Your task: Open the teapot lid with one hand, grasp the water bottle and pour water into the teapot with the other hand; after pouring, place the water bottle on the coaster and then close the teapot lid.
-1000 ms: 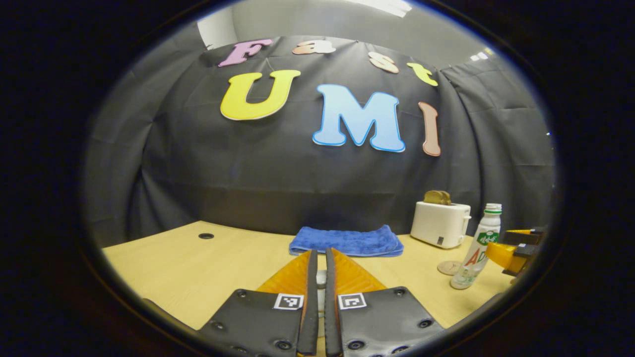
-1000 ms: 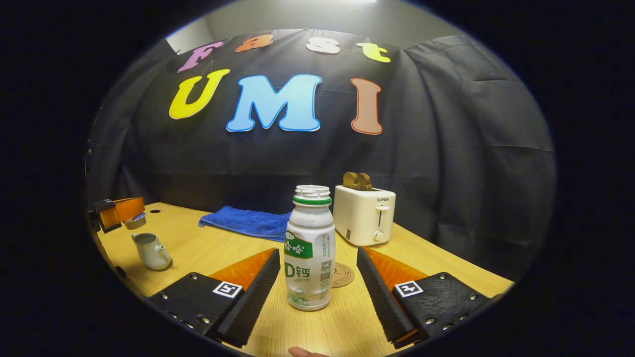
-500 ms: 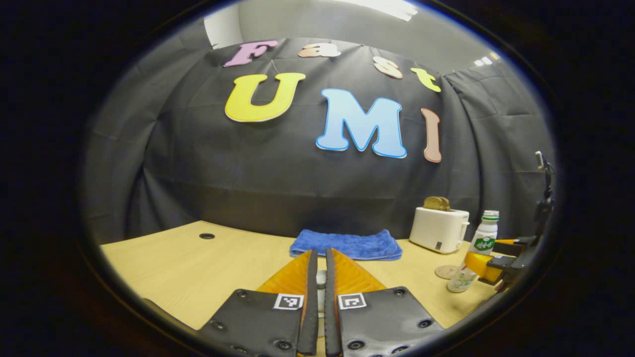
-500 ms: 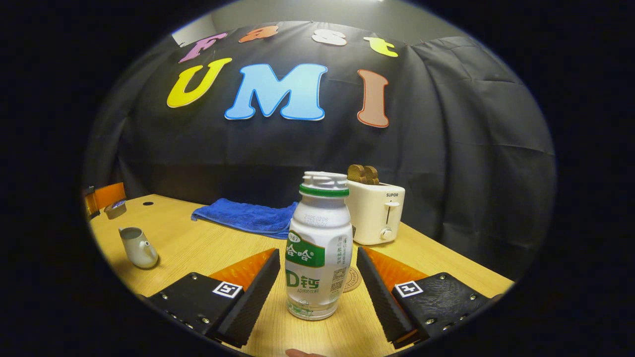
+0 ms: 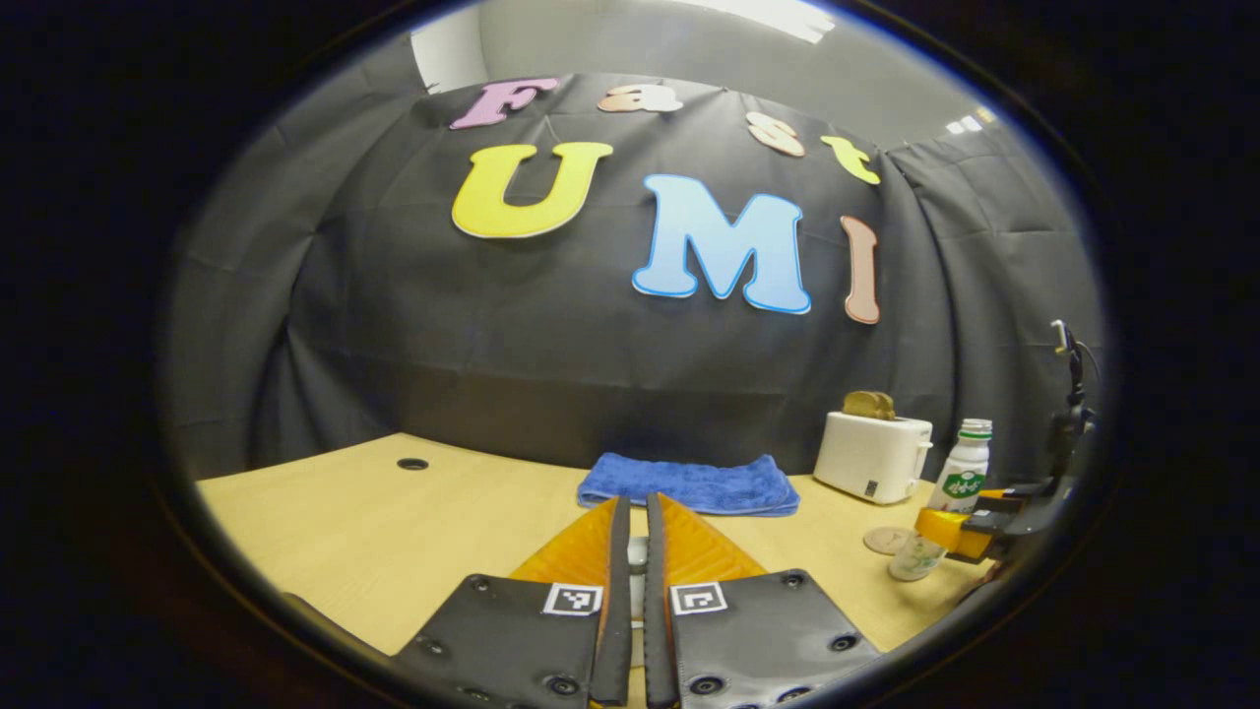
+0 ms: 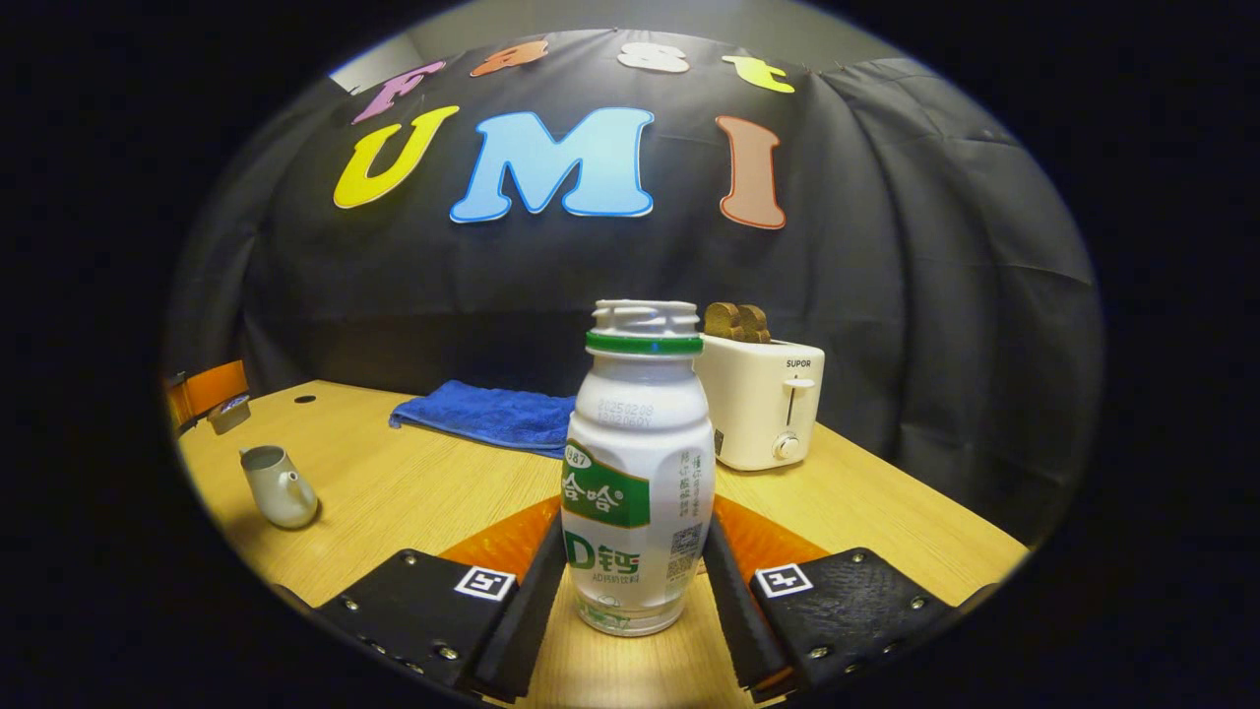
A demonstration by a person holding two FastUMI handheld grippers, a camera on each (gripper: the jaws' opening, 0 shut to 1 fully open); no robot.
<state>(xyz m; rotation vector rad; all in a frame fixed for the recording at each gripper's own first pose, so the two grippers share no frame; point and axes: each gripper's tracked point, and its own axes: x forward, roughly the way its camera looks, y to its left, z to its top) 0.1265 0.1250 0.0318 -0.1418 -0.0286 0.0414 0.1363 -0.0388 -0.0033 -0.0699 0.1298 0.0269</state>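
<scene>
water bottle [image 6: 638,473] upright on table [image 6: 413,492] | right hand-held gripper [image 6: 635,581] clamps its sides; left hand-held gripper [image 5: 630,551] pinches teapot lid [image 5: 638,556]

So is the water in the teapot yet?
Not yet. The lid is already off, held up by the left gripper, and the teapot stands open. The right gripper has its jaws against the water bottle, which is upright on the table. Pouring, the coaster and closing are left.

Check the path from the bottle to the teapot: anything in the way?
Nothing visible. In the right gripper view the water bottle stands between the right gripper's fingers, and only bare table lies between it and the open teapot. The blue towel lies farther back.
</scene>
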